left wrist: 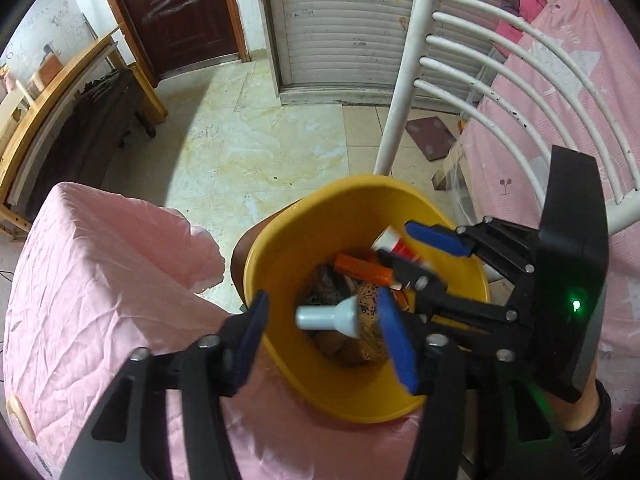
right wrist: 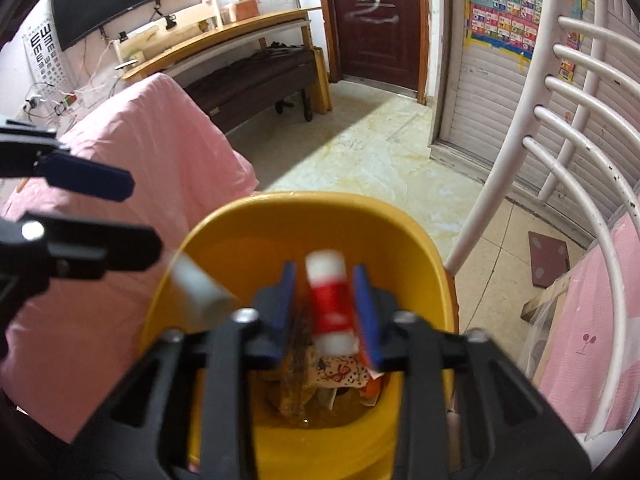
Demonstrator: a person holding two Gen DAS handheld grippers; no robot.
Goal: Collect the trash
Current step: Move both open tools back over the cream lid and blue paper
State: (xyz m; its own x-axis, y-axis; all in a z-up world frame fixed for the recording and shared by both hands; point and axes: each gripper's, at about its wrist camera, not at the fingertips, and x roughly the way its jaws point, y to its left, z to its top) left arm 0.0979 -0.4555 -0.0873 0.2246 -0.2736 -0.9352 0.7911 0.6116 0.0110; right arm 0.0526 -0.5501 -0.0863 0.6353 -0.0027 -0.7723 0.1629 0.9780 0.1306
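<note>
A yellow bin (left wrist: 360, 392) holds several pieces of trash, among them an orange tube (left wrist: 362, 269) and patterned wrappers. My left gripper (left wrist: 324, 330) is open above the bin, and a white funnel-shaped piece (left wrist: 328, 317) hangs loose between its blue fingers, touching neither. My right gripper (right wrist: 326, 308) is over the bin (right wrist: 404, 240); its jaws stand slightly apart around a red and white tube (right wrist: 330, 304), blurred, which looks loose between them. The right gripper also shows in the left wrist view (left wrist: 412, 256). The white piece shows blurred in the right wrist view (right wrist: 202, 292).
A pink-covered table (left wrist: 100, 280) lies left of the bin. A white chair (left wrist: 500, 92) stands behind and right of it. A pink-covered bed (left wrist: 580, 120) is at right, a wooden desk (right wrist: 224, 36) far left. The tiled floor (left wrist: 256, 148) lies beyond.
</note>
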